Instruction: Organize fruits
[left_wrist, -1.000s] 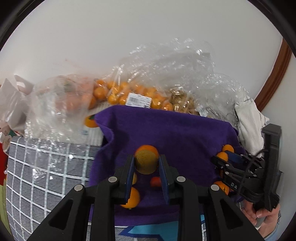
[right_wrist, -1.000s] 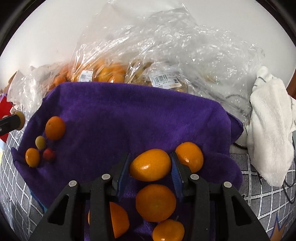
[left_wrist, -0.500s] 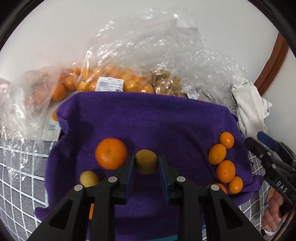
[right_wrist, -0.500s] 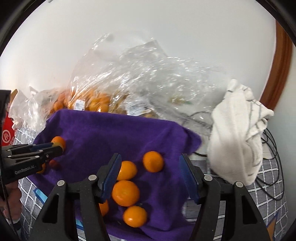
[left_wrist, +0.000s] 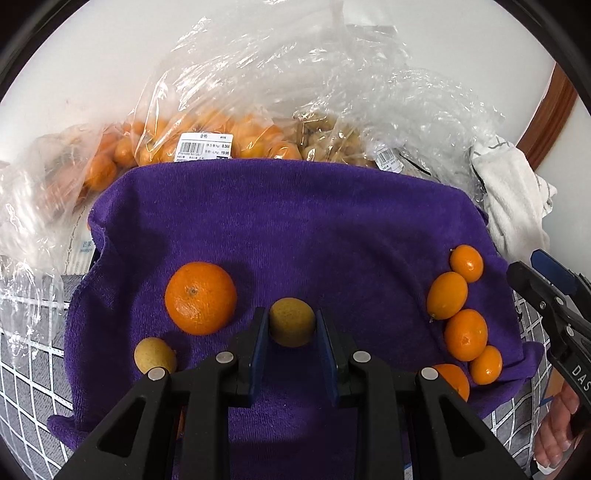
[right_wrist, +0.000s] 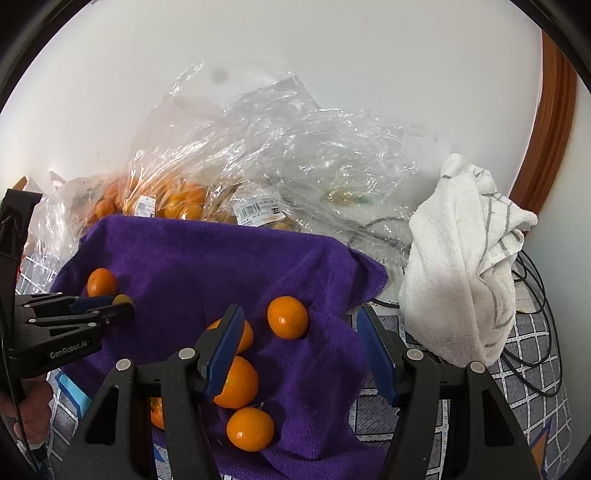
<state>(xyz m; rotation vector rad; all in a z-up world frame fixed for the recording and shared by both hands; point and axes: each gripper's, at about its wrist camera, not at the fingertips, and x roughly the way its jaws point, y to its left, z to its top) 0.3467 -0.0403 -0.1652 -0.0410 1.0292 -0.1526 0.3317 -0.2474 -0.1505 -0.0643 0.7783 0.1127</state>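
A purple towel (left_wrist: 295, 229) lies on the table. My left gripper (left_wrist: 291, 328) is shut on a small yellow-green fruit (left_wrist: 291, 322) just above the towel. Beside it sit a large orange (left_wrist: 200, 297) and another yellow-green fruit (left_wrist: 155, 355). Several small orange fruits (left_wrist: 447, 295) are grouped at the towel's right edge; they also show in the right wrist view (right_wrist: 287, 316). My right gripper (right_wrist: 301, 347) is open and empty above that group. The left gripper (right_wrist: 122, 308) shows in the right wrist view at the left.
Clear plastic bags (left_wrist: 229, 136) with oranges and other fruit lie behind the towel by the white wall. A white cloth (right_wrist: 461, 266) and black cables (right_wrist: 532, 280) lie to the right. The table has a grey checked cover (left_wrist: 26, 373).
My right gripper let go of an orange fruit among the right group, opened and drew back. My left gripper moved right over the towel, still holding the yellow-green fruit.
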